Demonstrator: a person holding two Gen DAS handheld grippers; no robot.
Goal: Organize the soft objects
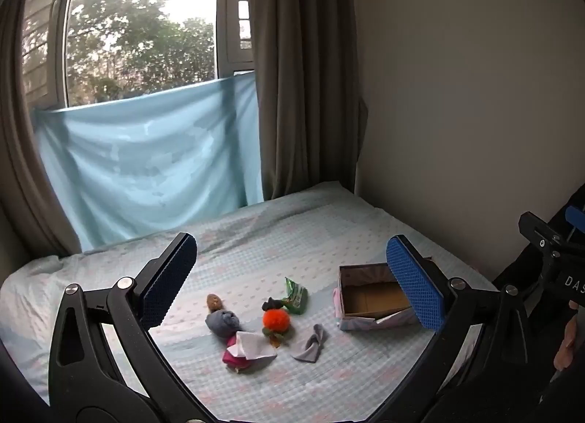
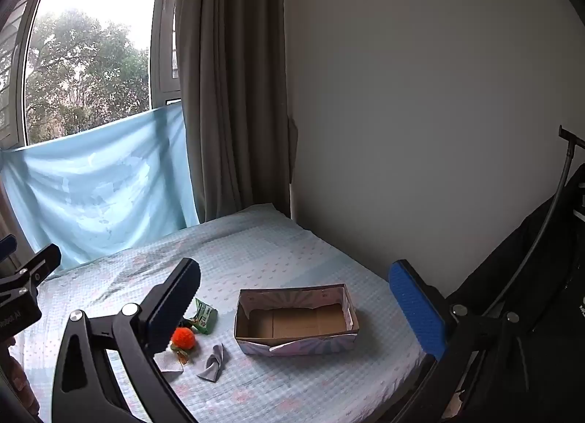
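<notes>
While your left gripper and right gripper hang with jaws wide apart and empty, nothing is held. Small soft items, among them a fluffy orange pom-pom, lie lower centre of the left view, left of the open patterned cardboard box.

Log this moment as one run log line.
left gripper open, empty | right gripper open, empty | box empty | soft items loose on bed

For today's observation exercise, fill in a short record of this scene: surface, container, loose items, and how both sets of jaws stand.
Surface: bed with a pale patterned sheet
Container: open box, empty, cardboard floor showing
Loose items: orange pom-pom, green packet, grey bow, grey bundle, pink and white cloth, all left of the box
Left gripper: jaws open, holding nothing
Right gripper: jaws open, holding nothing
</notes>
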